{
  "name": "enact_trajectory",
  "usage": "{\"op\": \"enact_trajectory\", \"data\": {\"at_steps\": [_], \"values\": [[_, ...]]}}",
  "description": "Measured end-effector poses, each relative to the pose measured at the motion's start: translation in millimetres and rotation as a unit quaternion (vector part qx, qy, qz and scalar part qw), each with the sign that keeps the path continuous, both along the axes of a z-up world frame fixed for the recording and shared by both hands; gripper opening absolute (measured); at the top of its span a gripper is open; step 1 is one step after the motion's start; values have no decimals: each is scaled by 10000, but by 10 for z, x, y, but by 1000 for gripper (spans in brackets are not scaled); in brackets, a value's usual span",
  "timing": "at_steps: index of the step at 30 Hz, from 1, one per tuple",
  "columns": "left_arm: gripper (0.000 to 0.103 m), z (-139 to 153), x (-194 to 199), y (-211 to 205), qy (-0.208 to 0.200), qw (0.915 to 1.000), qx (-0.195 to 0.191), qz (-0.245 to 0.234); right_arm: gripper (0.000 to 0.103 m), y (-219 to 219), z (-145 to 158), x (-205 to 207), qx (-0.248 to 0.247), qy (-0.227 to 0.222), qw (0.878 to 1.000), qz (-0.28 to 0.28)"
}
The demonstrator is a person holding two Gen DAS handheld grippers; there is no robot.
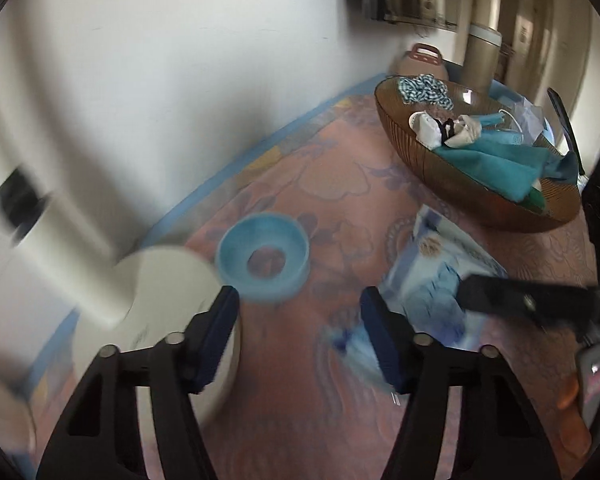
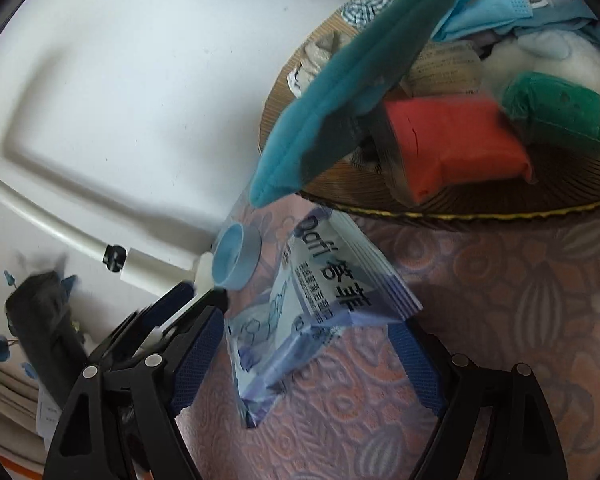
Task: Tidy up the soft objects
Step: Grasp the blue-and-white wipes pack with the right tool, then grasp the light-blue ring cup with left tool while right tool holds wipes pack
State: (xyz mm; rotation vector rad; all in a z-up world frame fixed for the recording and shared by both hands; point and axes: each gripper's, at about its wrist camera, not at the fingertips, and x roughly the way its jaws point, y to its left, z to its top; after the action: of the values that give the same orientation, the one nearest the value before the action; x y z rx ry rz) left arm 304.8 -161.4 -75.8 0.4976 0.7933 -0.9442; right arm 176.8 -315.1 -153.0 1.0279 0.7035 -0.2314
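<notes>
Here the right gripper (image 2: 312, 344) straddles the tissue pack (image 2: 320, 304) lying just before the brown basket (image 2: 440, 208), jaws open, pads not visibly pressing. The left gripper (image 1: 300, 340), jaws apart and empty, hovers near it. Next, probably: close, lift, drop it among the basket's cloths.

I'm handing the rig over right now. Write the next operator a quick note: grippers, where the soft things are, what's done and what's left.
Left gripper: open, nothing between the jaws, over the pink floral cloth.
Right gripper: open, jaws straddling the tissue pack; whether the pads touch it is unclear.
Basket already holds the teal cloth, face masks, red block and green piece.
Left: the tissue pack lies outside the basket; the blue ring is untouched.
</notes>
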Motion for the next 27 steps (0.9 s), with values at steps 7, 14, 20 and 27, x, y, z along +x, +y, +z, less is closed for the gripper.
{"op": "enact_trajectory", "data": {"at_steps": [7,14,20,27], "values": [[20,-208,149,-369,16,9978,290,-590,38,113,-24,166,-584,117,9982,71],[8,-243,126,-275,69,9992,216,-341,23,388,307,61,-1186,-94,9919,443],[8,-88,-220,122,494,9982,-195,293,21,464,636,-384,-1434,-322,9851,890],[8,212,-962,721,530,9943,-393,841,21,423,857,-848,-1554,-255,9652,2086]]}}
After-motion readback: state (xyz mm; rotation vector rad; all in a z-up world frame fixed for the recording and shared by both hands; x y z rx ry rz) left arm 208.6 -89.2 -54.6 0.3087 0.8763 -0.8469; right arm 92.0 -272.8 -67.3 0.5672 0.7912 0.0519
